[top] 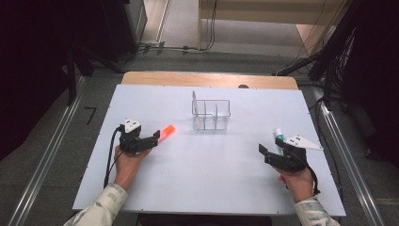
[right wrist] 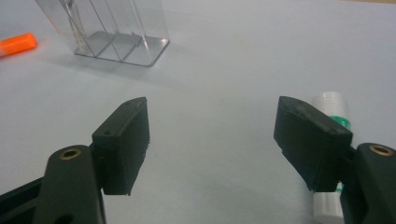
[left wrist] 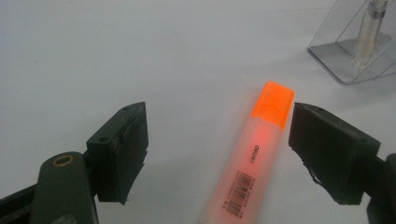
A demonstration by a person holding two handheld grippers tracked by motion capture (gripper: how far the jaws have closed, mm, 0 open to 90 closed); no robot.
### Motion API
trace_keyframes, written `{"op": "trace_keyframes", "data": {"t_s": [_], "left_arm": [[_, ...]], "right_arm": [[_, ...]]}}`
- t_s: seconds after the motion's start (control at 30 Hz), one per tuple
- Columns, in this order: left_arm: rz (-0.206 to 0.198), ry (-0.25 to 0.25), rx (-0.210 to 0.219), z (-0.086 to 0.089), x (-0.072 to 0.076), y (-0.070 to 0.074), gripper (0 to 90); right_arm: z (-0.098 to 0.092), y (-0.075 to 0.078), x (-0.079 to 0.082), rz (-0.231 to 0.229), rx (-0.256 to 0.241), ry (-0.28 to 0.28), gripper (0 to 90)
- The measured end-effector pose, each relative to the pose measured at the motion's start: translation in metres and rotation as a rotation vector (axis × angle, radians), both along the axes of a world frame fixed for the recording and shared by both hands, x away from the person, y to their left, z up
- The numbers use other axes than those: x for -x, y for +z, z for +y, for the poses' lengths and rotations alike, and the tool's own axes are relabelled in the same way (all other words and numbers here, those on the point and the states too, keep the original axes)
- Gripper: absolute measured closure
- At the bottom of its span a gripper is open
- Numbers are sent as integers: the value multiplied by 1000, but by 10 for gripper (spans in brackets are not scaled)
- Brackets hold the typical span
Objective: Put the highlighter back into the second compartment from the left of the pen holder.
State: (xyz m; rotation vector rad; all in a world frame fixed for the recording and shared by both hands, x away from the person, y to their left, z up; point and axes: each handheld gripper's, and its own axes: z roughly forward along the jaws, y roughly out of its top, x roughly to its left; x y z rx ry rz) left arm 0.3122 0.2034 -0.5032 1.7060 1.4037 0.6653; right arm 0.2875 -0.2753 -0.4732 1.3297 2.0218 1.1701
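Right tool (right wrist: 212,144) hides most of glue stick (right wrist: 332,105).

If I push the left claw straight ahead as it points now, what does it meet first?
Probably the orange highlighter pen, lying between the open left claw jaws, nearer the right jaw. Beyond its cap is bare white tabletop; the clear plastic organizer sits off to the side.

translucent plastic highlighter (left wrist: 254,154), clear glossy plastic organizer (top: 211,114), matt white table (top: 211,169).
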Motion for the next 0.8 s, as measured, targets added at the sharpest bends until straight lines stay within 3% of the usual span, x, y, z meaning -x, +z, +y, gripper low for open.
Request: {"op": "trace_keyframes", "data": {"t_s": [0.23,0.47,0.8], "left_arm": [[8,-19,-8,-7,-8,-1,206],[9,-3,32,-6,-12,-1,221],[18,-25,3,-16,-18,-2,218]], "right_arm": [[0,0,0,0,1,2,254],[0,-1,-1,5,-2,3,254],[1,-1,0,7,0,4,254]]}}
